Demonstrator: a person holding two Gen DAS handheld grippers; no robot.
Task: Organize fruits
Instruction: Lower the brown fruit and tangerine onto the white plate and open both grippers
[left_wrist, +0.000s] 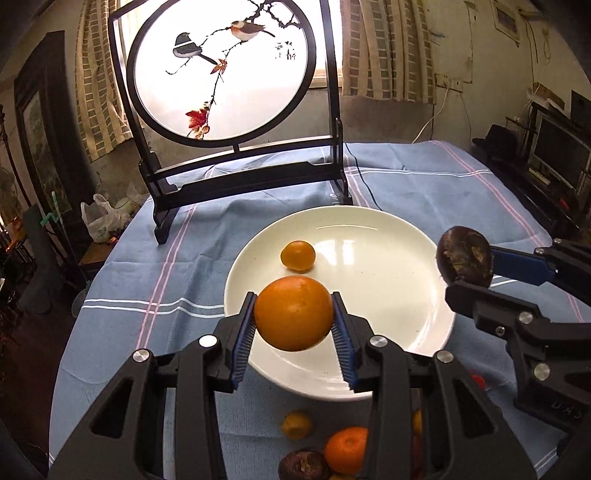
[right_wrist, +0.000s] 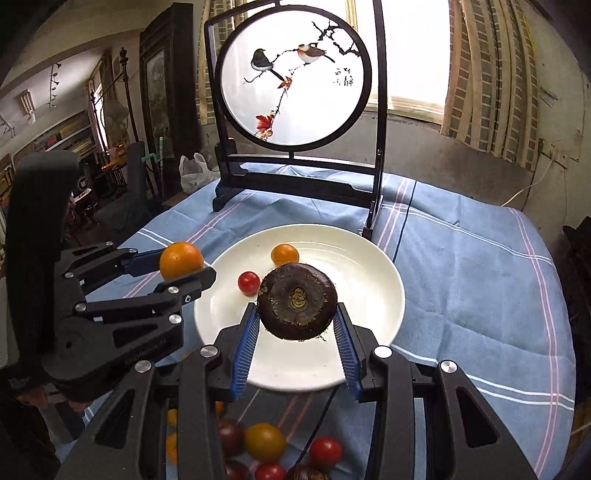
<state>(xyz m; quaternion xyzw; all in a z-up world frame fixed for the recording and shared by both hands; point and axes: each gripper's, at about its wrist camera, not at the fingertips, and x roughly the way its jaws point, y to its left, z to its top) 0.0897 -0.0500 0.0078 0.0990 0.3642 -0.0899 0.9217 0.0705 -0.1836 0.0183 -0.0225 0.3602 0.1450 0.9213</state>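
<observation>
Fruits are on their way to the white plate (left_wrist: 417, 332): the left gripper (left_wrist: 294, 319) pinches an orange (left_wrist: 293, 312) above the plate's near rim, and the right gripper (right_wrist: 297, 323) pinches a dark brown fruit (right_wrist: 297, 301) above it too. A small orange (right_wrist: 284, 254) and a cherry tomato (right_wrist: 248, 282) already lie on the plate (more fruit waits on the desk below the grippers). Next, I'd judge, each load must be lowered to a bare patch and let go gently, so nothing rolls.
</observation>
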